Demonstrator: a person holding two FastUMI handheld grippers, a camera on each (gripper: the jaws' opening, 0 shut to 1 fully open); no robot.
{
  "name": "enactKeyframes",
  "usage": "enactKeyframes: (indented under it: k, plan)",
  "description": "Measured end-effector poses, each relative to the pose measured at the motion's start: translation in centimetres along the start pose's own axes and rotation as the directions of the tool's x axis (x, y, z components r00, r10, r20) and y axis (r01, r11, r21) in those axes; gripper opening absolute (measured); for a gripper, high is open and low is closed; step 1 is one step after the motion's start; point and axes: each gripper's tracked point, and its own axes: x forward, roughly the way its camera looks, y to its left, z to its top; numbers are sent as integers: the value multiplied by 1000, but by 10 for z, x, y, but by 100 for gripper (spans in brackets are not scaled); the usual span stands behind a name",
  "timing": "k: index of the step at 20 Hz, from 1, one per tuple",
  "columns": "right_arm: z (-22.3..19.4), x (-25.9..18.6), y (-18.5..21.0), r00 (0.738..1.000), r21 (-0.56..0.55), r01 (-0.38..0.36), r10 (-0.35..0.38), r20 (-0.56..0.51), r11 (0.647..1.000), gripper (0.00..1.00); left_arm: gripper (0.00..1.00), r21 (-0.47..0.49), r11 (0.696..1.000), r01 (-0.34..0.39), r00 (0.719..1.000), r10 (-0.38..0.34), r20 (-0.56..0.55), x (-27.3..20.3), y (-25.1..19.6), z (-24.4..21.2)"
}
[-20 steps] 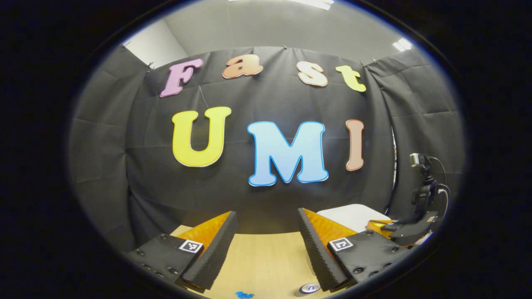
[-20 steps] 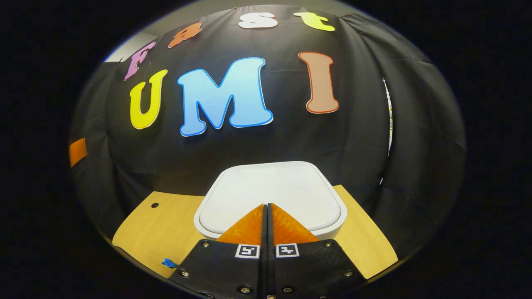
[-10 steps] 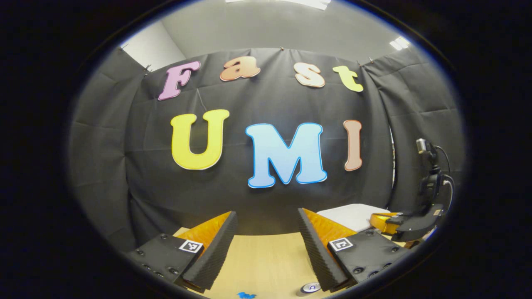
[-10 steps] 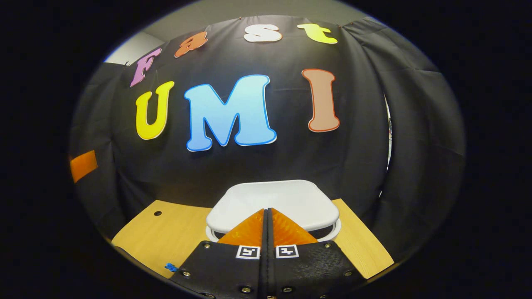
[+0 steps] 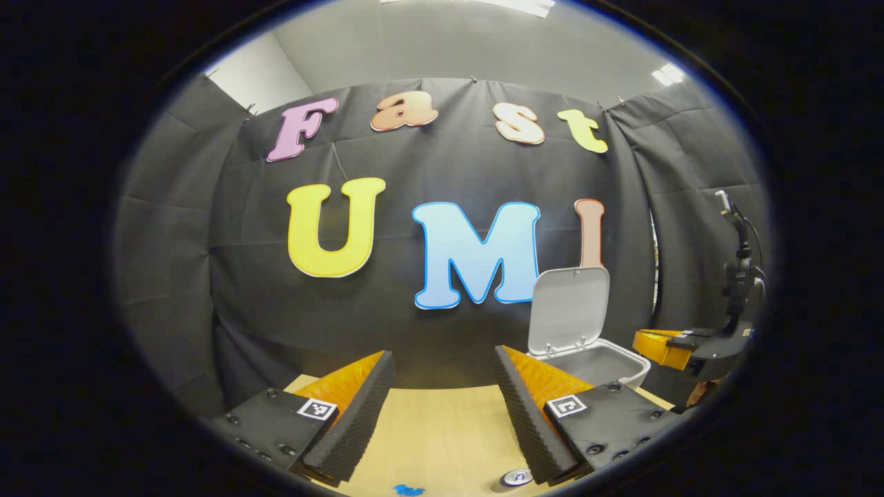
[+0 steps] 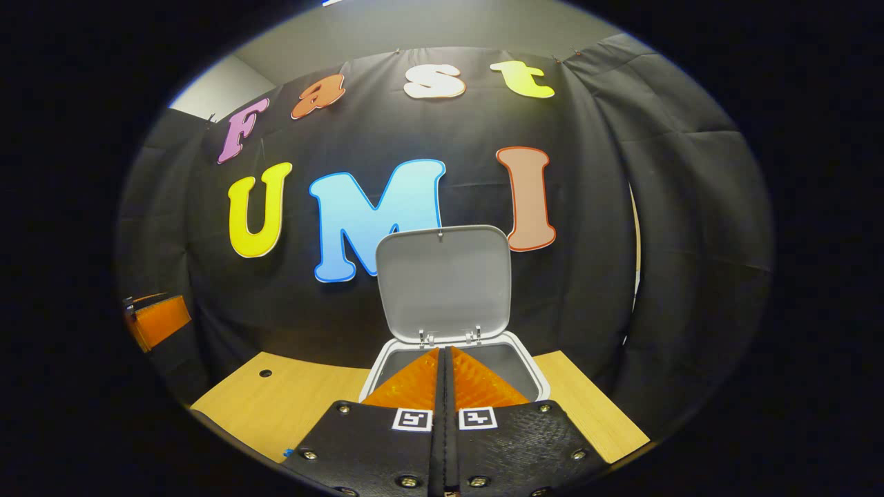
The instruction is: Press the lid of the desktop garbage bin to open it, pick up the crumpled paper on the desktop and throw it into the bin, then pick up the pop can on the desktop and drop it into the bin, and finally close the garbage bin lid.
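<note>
White garbage bin (image 6: 535,376) on wooden table (image 6: 290,404), directly ahead of right gripper (image 6: 445,355), jaws pressed together, empty, lid (image 6: 443,279) stood upright, open, left gripper (image 5: 442,386) jaws spread, empty, bin ahead and to their right.

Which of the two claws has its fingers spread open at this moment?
The left claw: its own view shows a wide gap of bare table between its fingers. The right claw, in front of the open bin, has its fingers pressed together.
</note>
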Motion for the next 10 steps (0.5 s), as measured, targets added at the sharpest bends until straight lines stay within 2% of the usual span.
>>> enactKeyframes:
  k: [3,6,7,9,10]
  plan:
    - [6,-3,3,1000,-18,3,-2,23,1000,0,94,12,1000,-6,1000,6,-18,2,5,-12]
    - [8,-5,12,999,-23,-26,27,29,999,1,94,22,1000,-13,999,14,-48,6,11,-32]
    - [9,-6,13,999,-22,-34,35,31,999,10,94,26,1000,-15,998,17,-58,7,13,-39]
    - [11,-6,17,998,-19,-48,48,38,999,35,94,25,1000,-11,996,13,-83,8,15,-54]
    - [12,-7,17,998,-14,-48,48,42,999,57,95,24,1000,-10,996,12,-91,9,17,-59]
